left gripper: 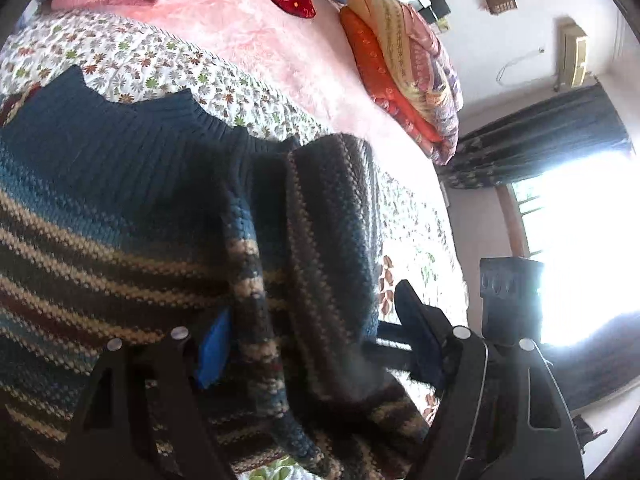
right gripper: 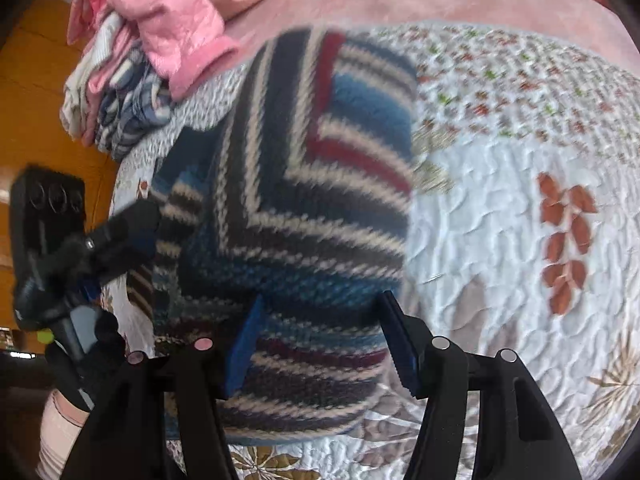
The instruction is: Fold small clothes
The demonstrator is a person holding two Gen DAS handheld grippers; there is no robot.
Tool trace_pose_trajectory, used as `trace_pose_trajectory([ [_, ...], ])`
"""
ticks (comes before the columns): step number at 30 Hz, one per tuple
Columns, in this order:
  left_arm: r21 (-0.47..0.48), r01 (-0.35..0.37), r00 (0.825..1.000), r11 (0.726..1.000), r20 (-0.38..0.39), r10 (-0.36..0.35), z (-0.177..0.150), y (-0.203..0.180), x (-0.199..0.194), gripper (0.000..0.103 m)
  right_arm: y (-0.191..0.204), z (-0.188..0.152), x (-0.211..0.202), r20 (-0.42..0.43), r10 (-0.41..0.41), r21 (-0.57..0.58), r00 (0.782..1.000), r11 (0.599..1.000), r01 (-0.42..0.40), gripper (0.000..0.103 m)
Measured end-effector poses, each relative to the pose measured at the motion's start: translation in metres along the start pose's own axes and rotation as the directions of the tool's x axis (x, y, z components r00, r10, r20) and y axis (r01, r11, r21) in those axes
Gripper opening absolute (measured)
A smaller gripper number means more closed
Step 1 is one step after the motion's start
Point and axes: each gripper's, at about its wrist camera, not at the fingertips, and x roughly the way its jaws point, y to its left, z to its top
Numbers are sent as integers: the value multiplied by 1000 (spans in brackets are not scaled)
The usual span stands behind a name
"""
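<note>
While the striped sweater (right gripper: 304, 208) lies on the floral quilt (right gripper: 500, 184), partly folded, its long axis runs away from the right gripper (right gripper: 324, 344), whose spread jaws straddle the near hem without pinching it. A folded-over sleeve (left gripper: 332, 240) lies between the parted jaws of the left gripper (left gripper: 316, 340), so the left looks nearer that sleeve.

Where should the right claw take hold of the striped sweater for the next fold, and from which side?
Probably at the near folded edge of the sweater, approached from the bare quilt on its right. The right claw stands open with that edge between its fingers; the knit is doubled and bulky there. The left claw, also wide apart, is at the opposite side around a raised fold.
</note>
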Motion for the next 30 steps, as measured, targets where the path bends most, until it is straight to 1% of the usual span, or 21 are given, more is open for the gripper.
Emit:
trace_pose_trajectory([
  [3,20,-40,999,999,-23,40,-2,-1,13,75,14,-4,7,1,-31,-36,1000,999,31,63],
  [5,19,-48,998,999,-31,49,-3,-1,22,76,22,-7,8,7,-48,-62,999,997,49,66],
  [7,19,-54,998,998,-31,54,-2,-3,29,77,26,-9,9,11,-59,-84,998,995,60,66],
  [10,66,-74,996,995,-37,76,-4,-12,36,77,28,-11,10,15,-56,-91,998,994,57,66],
  [11,89,-87,995,992,-36,90,-4,-17,39,76,28,-11,10,15,-53,-92,998,994,54,66],
  [13,116,-110,993,987,-32,115,-3,-23,42,61,29,-11,10,15,-51,-94,999,994,52,66],
  [14,129,-136,990,982,-30,141,-3,-25,44,48,29,-11,10,14,-51,-94,999,994,52,66],
  [15,136,-148,988,980,-26,153,-2,-25,44,39,29,-11,9,12,-50,-97,999,994,51,66],
  [17,135,-147,989,980,-9,150,-1,-24,41,30,29,-11,6,9,-42,-101,999,994,43,66],
  [18,134,-142,990,981,-1,143,0,-23,39,27,28,-11,3,7,-35,-100,999,994,35,66],
  [21,127,-128,992,984,29,125,2,-26,28,24,24,-8,-11,7,10,-82,1000,997,-9,66],
  [25,108,-87,994,990,68,80,10,-30,4,23,13,-2,-41,71,65,-54,995,997,-61,66],
  [26,90,-67,995,994,78,60,14,-29,-4,23,7,1,-50,93,85,-33,992,996,-82,67],
  [28,55,-46,995,997,96,41,22,-27,-19,23,-2,4,-55,108,114,4,988,993,-115,68],
  [30,47,-54,992,997,117,48,25,-25,-37,23,-11,5,-53,104,127,38,986,991,-131,68],
])
